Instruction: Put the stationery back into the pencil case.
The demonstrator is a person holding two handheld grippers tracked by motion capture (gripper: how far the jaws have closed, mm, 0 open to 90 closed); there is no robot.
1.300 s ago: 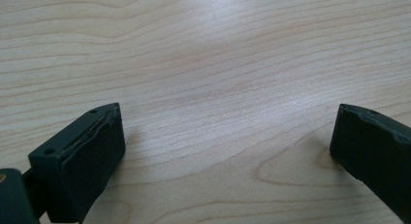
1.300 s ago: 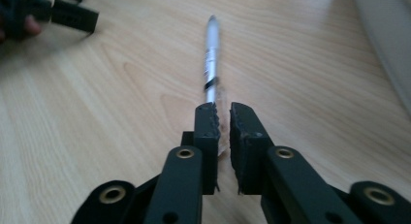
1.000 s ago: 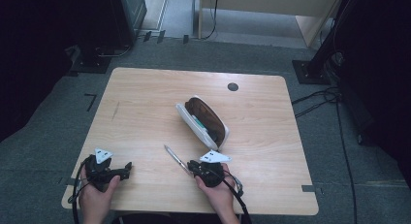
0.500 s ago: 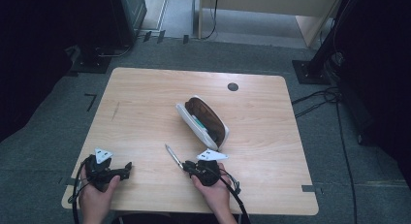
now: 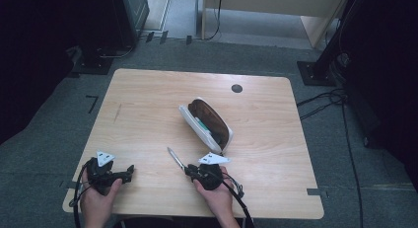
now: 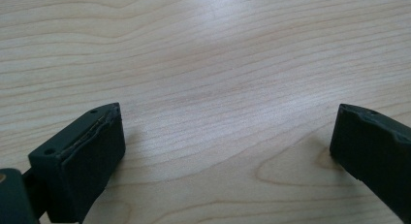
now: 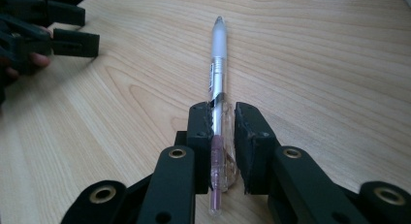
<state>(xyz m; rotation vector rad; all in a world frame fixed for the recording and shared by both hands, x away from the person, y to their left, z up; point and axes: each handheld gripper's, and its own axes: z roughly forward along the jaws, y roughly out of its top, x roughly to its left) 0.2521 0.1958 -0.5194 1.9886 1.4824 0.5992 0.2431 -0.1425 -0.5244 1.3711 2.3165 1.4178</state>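
Gripping a slim silver-and-clear plastic pen [image 7: 218, 88], the right claw [image 7: 224, 121] has its jaws closed on the barrel near the tabletop's [image 5: 148, 109] near edge, tip pointing far-left. Just beyond it lies an open white pencil case with a brown lining [image 5: 207, 123], some items already inside. Likely the pen is picked up but not yet stowed; carrying it to the case remains. At near left, the left claw [image 6: 228, 136] rests wide open, holding nothing.

Silver-and-clear pen [image 7: 217, 88], black tongs [image 7: 224, 132], white case [image 5: 199, 130] lined brown, pale woodgrain table [image 5: 148, 104].
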